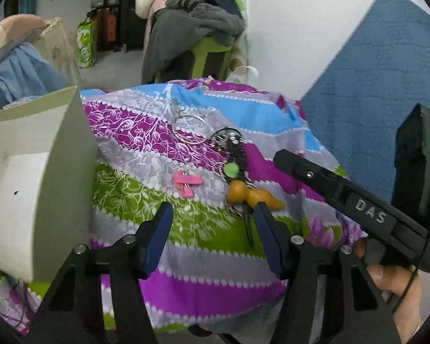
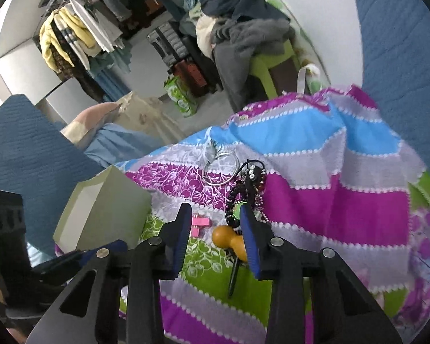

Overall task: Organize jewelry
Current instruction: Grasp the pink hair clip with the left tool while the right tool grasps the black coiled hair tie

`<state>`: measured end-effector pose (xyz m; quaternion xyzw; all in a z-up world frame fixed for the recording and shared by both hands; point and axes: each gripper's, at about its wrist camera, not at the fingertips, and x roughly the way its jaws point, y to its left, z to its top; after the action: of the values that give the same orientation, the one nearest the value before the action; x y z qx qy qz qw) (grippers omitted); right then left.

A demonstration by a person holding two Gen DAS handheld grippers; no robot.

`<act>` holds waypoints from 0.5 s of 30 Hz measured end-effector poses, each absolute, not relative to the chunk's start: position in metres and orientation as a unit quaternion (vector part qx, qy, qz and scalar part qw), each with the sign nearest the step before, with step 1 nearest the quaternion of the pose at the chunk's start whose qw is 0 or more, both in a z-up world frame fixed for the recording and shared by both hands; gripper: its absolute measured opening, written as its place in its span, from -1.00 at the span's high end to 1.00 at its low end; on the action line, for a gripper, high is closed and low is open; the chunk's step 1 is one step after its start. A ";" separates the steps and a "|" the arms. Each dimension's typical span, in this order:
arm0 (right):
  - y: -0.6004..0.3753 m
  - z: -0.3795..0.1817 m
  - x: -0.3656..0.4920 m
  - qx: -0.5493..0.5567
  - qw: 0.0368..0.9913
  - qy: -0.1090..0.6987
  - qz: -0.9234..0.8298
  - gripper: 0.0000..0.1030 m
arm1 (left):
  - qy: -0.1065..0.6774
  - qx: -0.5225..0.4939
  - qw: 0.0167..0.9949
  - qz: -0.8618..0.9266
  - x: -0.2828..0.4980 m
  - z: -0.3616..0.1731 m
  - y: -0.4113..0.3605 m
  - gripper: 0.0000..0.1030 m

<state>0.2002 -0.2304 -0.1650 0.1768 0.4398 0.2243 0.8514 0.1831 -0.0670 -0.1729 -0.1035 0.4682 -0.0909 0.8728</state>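
Observation:
Jewelry lies on a striped purple, green and blue cloth (image 1: pixel 203 275). Silver bangles (image 1: pixel 187 129) lie farthest, also in the right wrist view (image 2: pixel 221 169). A dark beaded tangle with a green disc (image 1: pixel 231 169) lies beside them, also in the right wrist view (image 2: pixel 245 195). A pink clip (image 1: pixel 186 183) (image 2: pixel 199 223) and an orange gourd-shaped piece (image 1: pixel 245 193) (image 2: pixel 229 239) lie nearer. My left gripper (image 1: pixel 213 215) is open and empty just short of the gourd. My right gripper (image 2: pixel 215 216) is open and empty above the clip and gourd.
An open white box (image 1: pixel 28 177) stands at the left on the cloth, also in the right wrist view (image 2: pixel 106 215). A blue quilted bed cover (image 1: pixel 372 91) lies to the right. A chair piled with clothes (image 1: pixel 195 28) stands behind.

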 end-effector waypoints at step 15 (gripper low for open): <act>-0.216 -0.207 0.242 0.197 0.808 0.498 0.246 0.59 | 0.501 -0.075 0.859 -0.071 0.234 -0.227 -0.064 0.00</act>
<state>0.2418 -0.2164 -0.2072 0.1973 0.4976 0.2462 0.8080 0.2335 -0.0644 -0.2271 -0.0751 0.5006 -0.0714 0.8594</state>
